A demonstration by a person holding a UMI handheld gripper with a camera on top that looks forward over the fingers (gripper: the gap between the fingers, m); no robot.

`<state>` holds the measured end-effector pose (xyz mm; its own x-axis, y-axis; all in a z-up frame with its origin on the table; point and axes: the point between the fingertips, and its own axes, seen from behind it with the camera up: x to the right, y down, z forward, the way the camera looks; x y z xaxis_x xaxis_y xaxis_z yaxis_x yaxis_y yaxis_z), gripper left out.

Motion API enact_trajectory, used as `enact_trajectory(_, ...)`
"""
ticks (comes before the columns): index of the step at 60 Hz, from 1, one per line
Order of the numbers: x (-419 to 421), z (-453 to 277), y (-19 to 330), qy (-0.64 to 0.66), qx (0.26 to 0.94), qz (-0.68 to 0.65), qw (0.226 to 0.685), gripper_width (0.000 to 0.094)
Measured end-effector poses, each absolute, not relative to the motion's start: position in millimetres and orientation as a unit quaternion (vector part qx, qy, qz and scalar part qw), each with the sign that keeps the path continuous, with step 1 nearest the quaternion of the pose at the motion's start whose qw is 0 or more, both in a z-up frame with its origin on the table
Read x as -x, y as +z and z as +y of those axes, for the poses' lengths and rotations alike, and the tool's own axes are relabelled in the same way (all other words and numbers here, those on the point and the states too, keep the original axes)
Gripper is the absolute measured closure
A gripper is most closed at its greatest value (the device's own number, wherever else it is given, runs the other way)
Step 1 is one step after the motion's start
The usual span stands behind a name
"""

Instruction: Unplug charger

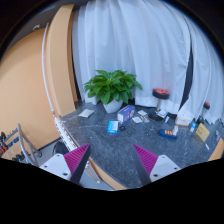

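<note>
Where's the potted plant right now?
In the gripper view, the plant stands at the table's far edge against the white curtain, well beyond the open gripper, left of the red stool.

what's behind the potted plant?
A white curtain hangs right behind the potted plant, with an orange wall to its side. The leaves cover the curtain's lower part. The open gripper is well short.

No text, label, brand, number or sign could be read anywhere. The small boxes and cards (128, 117) scattered on the table (110, 140), at about twelve to two o'clock from the gripper (112, 158), were too small to make out any print, and the white curtain (150, 45) behind them carried no lettering.
</note>
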<state>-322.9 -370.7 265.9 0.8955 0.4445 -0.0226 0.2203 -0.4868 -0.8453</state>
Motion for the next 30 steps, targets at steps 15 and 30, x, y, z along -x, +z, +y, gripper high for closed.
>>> enact_trajectory(15, 229.9, -334.1, 166.2, 0.098, 0.892, -0.154, 0.413, 0.0091)
enact_trajectory(30, 87.8, -225.2, 80.1, 0.032, 0.906, -0.091, 0.411, 0.0087)
